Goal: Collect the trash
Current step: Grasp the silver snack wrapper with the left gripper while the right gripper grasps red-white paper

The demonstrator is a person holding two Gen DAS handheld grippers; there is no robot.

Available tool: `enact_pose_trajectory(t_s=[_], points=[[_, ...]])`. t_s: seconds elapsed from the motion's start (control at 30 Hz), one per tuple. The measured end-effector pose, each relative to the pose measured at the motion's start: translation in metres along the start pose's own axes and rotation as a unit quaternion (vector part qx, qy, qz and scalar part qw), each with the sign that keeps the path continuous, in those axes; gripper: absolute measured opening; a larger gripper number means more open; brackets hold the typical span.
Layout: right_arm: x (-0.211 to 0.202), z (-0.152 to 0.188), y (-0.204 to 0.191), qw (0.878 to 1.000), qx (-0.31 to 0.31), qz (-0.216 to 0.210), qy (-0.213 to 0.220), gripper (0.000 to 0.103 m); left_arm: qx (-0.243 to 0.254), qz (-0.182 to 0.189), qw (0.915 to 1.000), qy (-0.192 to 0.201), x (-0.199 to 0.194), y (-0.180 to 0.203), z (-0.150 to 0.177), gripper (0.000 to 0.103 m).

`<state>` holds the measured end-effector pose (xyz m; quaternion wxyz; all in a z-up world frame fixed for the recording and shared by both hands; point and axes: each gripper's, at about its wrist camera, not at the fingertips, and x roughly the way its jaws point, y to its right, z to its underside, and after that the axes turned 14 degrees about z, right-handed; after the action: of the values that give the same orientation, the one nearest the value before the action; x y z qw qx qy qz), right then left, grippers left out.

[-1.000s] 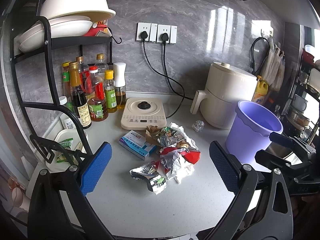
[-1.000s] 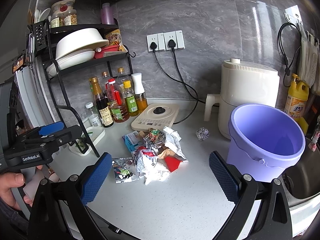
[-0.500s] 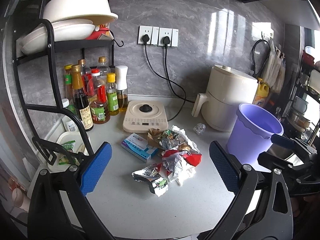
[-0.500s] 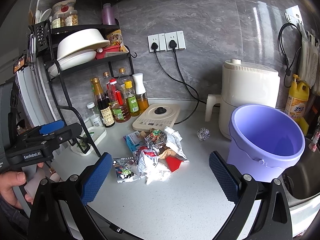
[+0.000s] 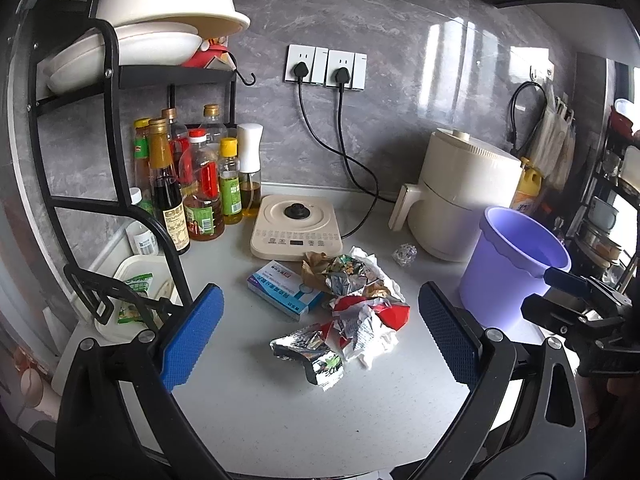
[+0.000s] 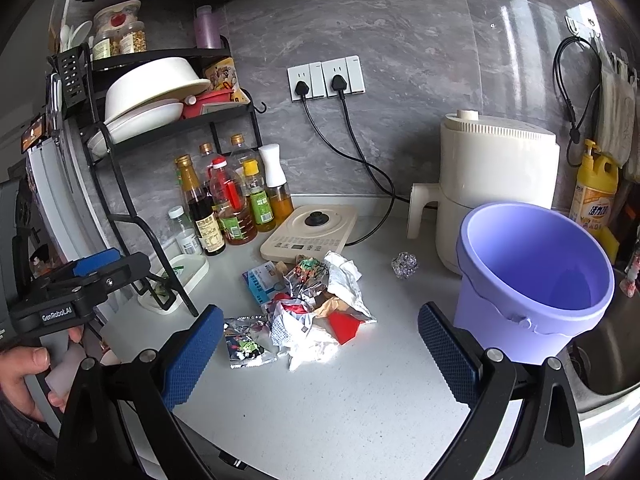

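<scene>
A pile of crumpled wrappers [image 5: 352, 300] [image 6: 316, 304] lies mid-counter. A silver foil packet [image 5: 312, 354] [image 6: 246, 342] sits at its near edge, a blue-and-white box [image 5: 284, 290] [image 6: 260, 280] at its left, and a small foil ball [image 5: 405, 255] [image 6: 405, 265] apart behind it. A purple bucket [image 5: 512, 264] [image 6: 536, 280] stands upright and empty to the right. My left gripper [image 5: 320, 340] hovers open short of the pile. My right gripper [image 6: 320, 356] is also open, holding nothing, with the bucket by its right finger.
Behind the pile are a cream induction cooker [image 5: 296, 226], a cream air fryer [image 6: 492, 184] and two plugged-in cords. A black rack [image 5: 112, 80] with bowls, several sauce bottles [image 5: 200, 184] and a white tray [image 5: 132, 280] fill the left. A sink [image 6: 600, 360] lies right.
Both views have shifted slightly, the left one pulling back and up a little. The trash and bucket have not moved, and both grippers stay open.
</scene>
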<state>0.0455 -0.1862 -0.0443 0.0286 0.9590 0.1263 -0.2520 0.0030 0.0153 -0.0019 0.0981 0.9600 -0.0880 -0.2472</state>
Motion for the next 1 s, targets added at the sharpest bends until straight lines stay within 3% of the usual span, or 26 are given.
enact_pose_trajectory(t_s=[0.1,0.23,0.4,0.83,1.0], points=[[0.007,0.002,-0.002,1.000,0.002,0.002,-0.006,0.095,-0.013,0.003,0.9998,-0.016,0.011,-0.008,0.004,0.090],[0.022,0.007,-0.002,0.999,0.008,-0.003,-0.031,0.088,-0.017,0.009,0.9988,-0.045,0.028,-0.015,0.009,0.077],[0.039,0.013,-0.005,0.998,0.009,-0.003,-0.054,0.081,-0.021,0.015,0.9968,-0.076,0.051,-0.024,0.015,0.072],[0.076,0.021,-0.017,0.995,0.004,0.007,-0.097,0.079,-0.050,0.017,0.9820,-0.181,0.124,-0.049,0.049,0.072],[0.088,0.024,-0.021,0.994,0.002,0.011,-0.110,0.079,-0.050,0.009,0.9753,-0.215,0.148,-0.056,0.061,0.077]])
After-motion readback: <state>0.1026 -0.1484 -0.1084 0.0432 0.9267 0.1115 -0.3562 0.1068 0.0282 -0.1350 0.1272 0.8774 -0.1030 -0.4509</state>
